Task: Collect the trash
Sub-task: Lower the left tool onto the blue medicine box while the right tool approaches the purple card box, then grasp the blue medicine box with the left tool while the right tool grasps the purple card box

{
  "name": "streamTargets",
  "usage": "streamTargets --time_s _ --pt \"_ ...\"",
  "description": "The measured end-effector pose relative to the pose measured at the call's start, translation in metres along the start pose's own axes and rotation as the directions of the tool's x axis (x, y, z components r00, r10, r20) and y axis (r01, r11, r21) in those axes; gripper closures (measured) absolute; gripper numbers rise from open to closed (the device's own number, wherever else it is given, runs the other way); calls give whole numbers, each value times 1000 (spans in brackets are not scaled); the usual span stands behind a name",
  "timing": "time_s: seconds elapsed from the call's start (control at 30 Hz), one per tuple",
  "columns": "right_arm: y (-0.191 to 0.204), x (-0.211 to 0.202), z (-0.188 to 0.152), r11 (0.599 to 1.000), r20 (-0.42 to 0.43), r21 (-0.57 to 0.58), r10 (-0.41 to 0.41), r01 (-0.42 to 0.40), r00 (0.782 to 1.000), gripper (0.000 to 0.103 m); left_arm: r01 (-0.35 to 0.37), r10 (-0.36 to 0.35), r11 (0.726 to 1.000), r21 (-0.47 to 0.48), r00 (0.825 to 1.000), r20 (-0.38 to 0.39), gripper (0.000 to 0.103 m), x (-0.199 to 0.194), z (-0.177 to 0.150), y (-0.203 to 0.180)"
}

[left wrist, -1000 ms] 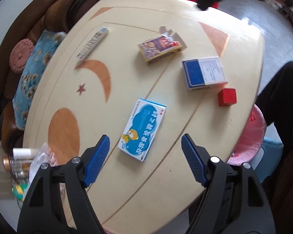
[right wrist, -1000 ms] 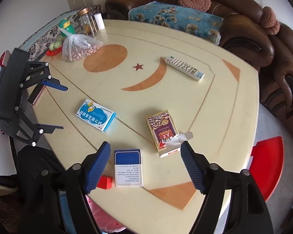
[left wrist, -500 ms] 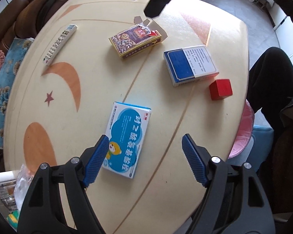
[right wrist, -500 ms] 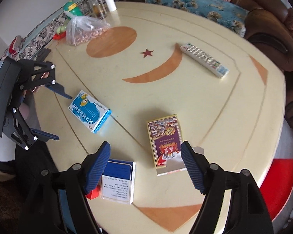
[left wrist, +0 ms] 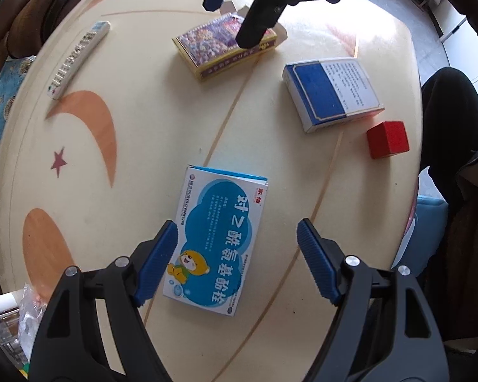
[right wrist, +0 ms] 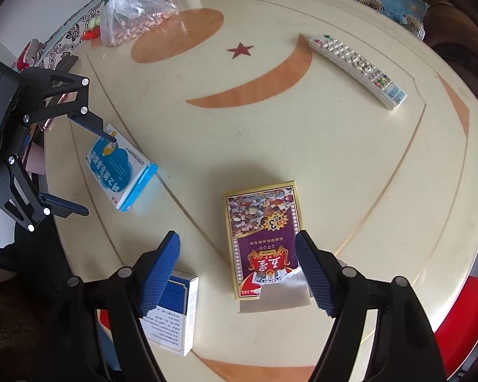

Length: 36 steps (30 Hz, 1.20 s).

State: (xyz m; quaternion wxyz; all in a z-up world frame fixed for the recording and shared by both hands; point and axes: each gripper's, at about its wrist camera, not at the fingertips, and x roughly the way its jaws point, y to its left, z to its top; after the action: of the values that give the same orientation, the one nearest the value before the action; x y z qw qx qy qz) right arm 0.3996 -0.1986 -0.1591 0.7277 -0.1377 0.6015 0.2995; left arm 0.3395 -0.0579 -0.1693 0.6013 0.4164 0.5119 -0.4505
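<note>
The left gripper (left wrist: 237,261) hangs with its fingers apart over the light-blue medicine box (left wrist: 216,238), which lies flat on the surface (left wrist: 143,159) between them, untouched. The right gripper (right wrist: 237,273) likewise has its fingers apart, straddling the near end of the purple card box (right wrist: 263,235). Past the left fingers lie the blue-and-white box (left wrist: 331,94) and a red cube (left wrist: 388,139); farther off, a remote control (right wrist: 358,70).

Home living room: brown leather sofa (right wrist: 455,22), TV remote (right wrist: 357,63) on cream table (right wrist: 334,165).
</note>
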Motion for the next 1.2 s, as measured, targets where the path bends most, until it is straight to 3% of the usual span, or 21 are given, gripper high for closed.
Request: streamTargets --time_s 0.43,0.8,1.17,1.2 --pt "-3 21 6 999 -32 -35 -29 28 999 27 19 -18 1000 14 1000 -8 23 14 -3 7" --pt "2 45 7 996 -76 -65 -70 65 995 26 -9 9 1000 25 1000 -9 17 25 11 10" --pt "11 50 7 989 -51 -95 -119 114 992 26 -34 34 999 -16 999 -20 16 39 19 19" --pt "11 50 7 989 -48 -94 -119 114 992 26 -12 11 1000 -27 999 -31 19 43 20 21"
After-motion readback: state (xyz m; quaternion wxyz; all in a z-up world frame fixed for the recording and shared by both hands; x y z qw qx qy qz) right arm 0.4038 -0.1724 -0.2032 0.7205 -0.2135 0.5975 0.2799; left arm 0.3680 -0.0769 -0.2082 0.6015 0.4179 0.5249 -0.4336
